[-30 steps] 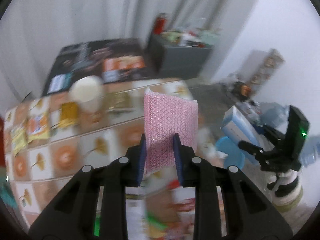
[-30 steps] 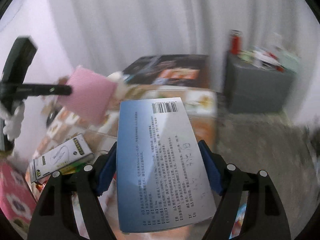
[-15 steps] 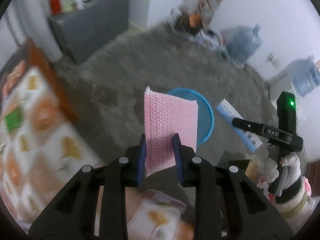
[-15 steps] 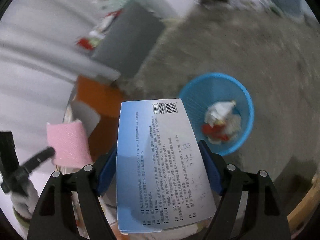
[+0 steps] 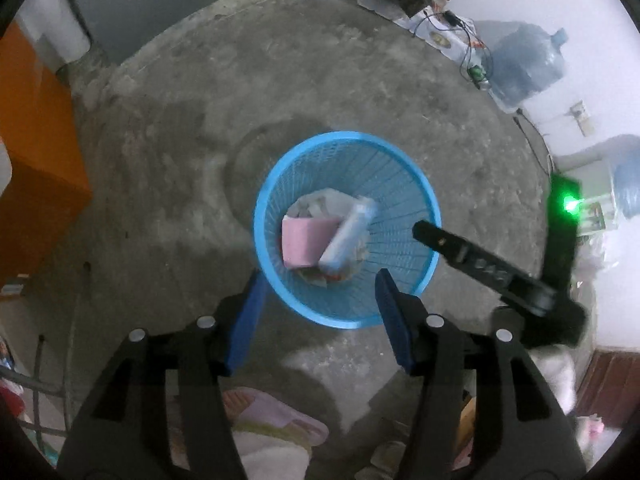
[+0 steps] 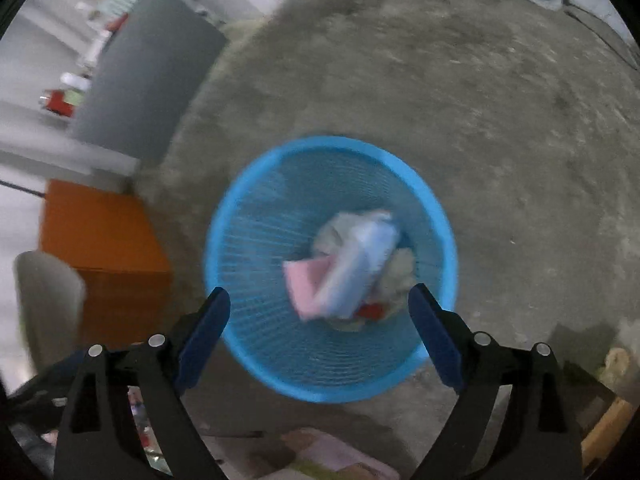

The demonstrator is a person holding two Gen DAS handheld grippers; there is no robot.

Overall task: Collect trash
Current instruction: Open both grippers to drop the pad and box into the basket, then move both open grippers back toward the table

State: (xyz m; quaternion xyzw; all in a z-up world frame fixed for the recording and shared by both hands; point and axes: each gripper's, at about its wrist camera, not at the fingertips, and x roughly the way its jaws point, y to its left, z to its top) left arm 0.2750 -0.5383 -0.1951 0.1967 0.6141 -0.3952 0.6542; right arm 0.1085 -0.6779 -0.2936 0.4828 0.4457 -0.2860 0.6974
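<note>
Over the blue basket [image 5: 420, 216], both grippers, left [image 5: 320, 304] and right [image 6: 320, 328], have just released, jaws wide and empty — pink pad [image 5: 306, 242] and blue box [image 5: 348, 236] binned.

Both tongs [image 5: 320, 312] [image 6: 319, 334]: black angular arms, blue pads (silver screws at the joints).

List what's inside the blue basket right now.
Blue basket holds a pink bubble-wrap pouch with a light blue box lying across it, over crumpled pale paper and a red scrap. Anything beneath is covered.
</note>
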